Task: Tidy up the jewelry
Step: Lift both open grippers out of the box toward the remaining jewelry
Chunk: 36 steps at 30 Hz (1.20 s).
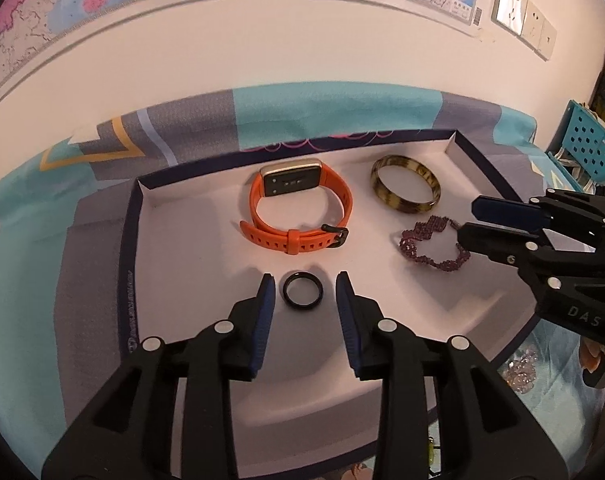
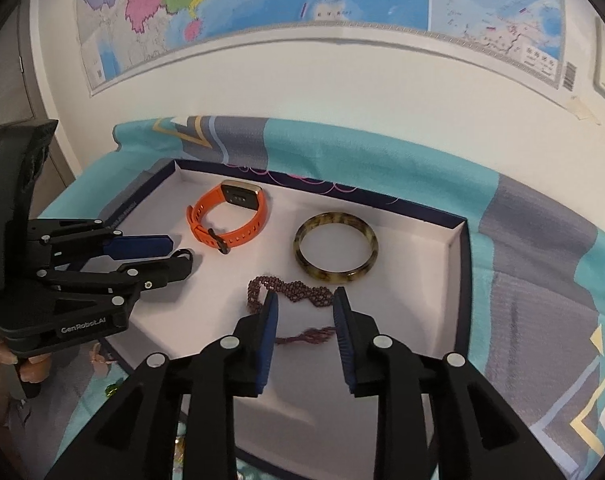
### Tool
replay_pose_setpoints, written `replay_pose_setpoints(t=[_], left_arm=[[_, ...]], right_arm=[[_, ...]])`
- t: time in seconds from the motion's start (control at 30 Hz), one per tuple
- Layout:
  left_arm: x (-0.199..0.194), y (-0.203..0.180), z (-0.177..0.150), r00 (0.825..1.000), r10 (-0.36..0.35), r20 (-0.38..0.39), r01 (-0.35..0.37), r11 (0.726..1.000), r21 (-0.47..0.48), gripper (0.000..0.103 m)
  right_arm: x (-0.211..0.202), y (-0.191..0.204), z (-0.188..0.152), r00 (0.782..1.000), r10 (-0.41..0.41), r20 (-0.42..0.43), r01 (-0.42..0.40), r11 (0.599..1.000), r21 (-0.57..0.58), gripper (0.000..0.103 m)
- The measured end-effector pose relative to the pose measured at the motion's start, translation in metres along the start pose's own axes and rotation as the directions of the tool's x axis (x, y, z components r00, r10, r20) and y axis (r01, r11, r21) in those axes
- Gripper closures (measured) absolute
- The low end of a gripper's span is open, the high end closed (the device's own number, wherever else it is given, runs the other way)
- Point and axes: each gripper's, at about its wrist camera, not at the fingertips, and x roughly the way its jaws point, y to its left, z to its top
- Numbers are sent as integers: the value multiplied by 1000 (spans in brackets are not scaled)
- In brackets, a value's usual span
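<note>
Twin black handheld grippers with blue pads hover over a shallow white, navy-rimmed tray as jewelry is laid out.

Left gripper stands partly open, its pads clear of the small black ring lying flat between them; right gripper, likewise partly open and empty, brackets the purple beaded bracelet. Both pieces appear set down, spaced apart from the orange-strapped smartwatch and mottled tortoiseshell bangle, probably so each stays separate and easy to reach.
</note>
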Motion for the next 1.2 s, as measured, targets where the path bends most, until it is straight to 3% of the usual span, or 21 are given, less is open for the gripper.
replay_pose_setpoints(t=[0.17,0.33,0.53,0.77,0.83,0.9,1.0,1.2], left_arm=[[-20,0,0,999,6,46,-6,1000,1,58],[-50,-1,-11,995,2,104,-4,1000,21,58],[-75,-5,-35,992,-31,124,24,998,55,56],[-78,-17,-61,993,-59,99,51,995,83,53],[-77,-17,-66,994,-67,87,60,995,76,53],[-77,-15,-70,994,-72,82,67,996,67,52],[-78,-14,-76,994,-81,79,77,995,60,51],[-82,-17,-82,992,-102,78,97,993,70,51]], right_arm=[[-19,4,-5,999,18,26,-17,1000,-12,70],[-45,19,-21,995,82,51,-80,996,-47,69],[-60,52,-53,989,145,15,-141,979,-150,69],[-37,70,-67,996,82,-46,-90,972,-216,70],[-35,68,-68,995,82,-48,-91,973,-214,73],[-37,66,-70,996,81,-46,-89,973,-212,86],[-45,61,-71,994,98,-36,-104,976,-191,95],[-69,51,-77,988,156,-9,-156,977,-142,95]])
